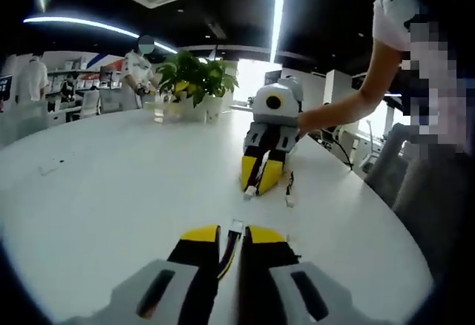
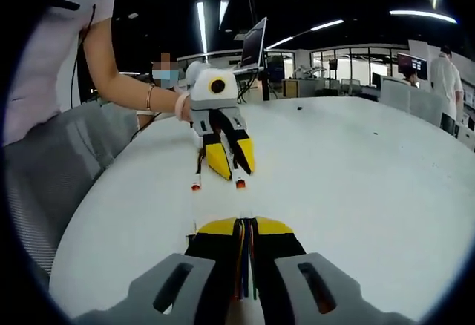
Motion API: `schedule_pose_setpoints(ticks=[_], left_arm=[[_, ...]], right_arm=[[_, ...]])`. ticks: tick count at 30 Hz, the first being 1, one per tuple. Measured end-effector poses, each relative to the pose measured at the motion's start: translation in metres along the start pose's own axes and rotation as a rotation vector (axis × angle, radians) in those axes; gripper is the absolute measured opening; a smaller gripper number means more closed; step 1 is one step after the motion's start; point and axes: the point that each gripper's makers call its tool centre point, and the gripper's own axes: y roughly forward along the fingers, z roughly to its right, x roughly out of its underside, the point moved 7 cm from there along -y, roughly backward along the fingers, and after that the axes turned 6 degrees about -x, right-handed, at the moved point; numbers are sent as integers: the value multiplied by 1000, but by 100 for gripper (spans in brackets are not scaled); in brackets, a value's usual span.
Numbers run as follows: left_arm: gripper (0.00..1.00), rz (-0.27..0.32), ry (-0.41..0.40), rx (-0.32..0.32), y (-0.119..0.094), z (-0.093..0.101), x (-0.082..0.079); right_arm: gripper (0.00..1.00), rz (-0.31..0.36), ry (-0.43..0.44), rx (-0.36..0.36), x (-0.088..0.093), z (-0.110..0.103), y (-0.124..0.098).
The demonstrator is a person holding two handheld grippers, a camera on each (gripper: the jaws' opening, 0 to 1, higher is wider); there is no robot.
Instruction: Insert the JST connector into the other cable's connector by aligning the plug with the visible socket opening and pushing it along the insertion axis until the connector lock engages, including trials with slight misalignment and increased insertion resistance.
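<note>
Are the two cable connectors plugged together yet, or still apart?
Apart. In the left gripper view the left gripper grips a cable with its white plug free, while the right gripper holds the other connector across bare table.

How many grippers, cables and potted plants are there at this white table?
Yellow-jawed handheld grippers: 2, left gripper, right gripper
Thin multicoloured wire cables: 2, left cable, right cable
Green leafy potted plant: 1
Total: 5
</note>
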Motion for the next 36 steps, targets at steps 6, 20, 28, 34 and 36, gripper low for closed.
schedule_pose_setpoints(ticks=[6, 20, 28, 34, 36], left_arm=[[1, 8, 14, 15, -1, -1, -1], [1, 7, -3, 23, -1, -2, -2], [0, 13, 19, 29, -9, -3, -14], [0, 20, 14, 47, -14, -1, -19], [0, 12, 28, 46, -14, -1, -19]], right_arm=[[5, 2, 2, 0, -2, 0, 2], [4, 13, -5, -6, -5, -1, -1], [3, 40, -24, -20, -19, -2, 0], [3, 59, -45, -42, -32, -6, 5], [3, 59, -42, -53, -34, -7, 7]])
